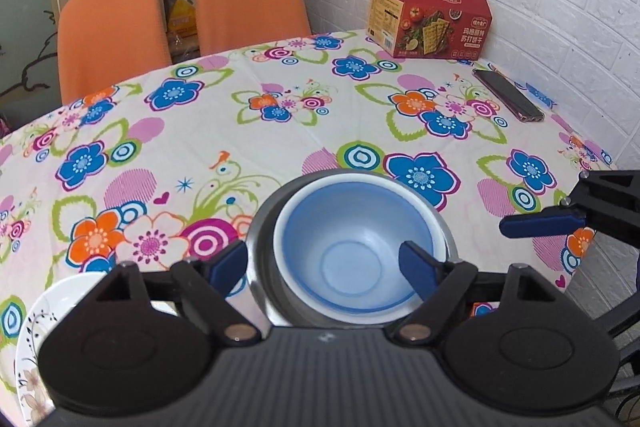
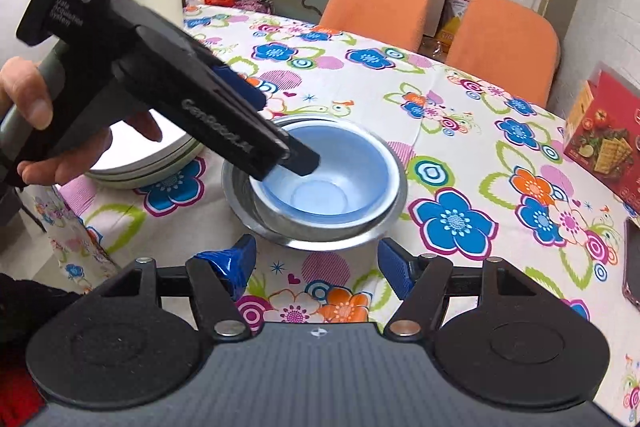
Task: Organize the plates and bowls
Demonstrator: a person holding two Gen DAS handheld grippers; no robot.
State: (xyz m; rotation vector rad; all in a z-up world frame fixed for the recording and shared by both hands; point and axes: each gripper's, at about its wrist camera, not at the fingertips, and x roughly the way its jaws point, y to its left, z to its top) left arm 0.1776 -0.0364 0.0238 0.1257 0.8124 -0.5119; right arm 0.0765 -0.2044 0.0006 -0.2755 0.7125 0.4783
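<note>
floral cloth covers the counter [image 1: 280, 131] — on it the blue bowl [image 1: 352, 251] sits nested in the metal bowl [image 2: 394, 183]. your left gripper [image 1: 326, 265] straddles the blue bowl's near rim, jaws apart; your right gripper [image 2: 316, 267] hovers just short, jaws apart. white plate [image 1: 48, 311] lies left.

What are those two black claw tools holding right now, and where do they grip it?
Nothing. The left gripper is open around the blue plastic bowl nested in the steel bowl; its fingers aren't pressing it. The right gripper is open over the tablecloth.
</note>
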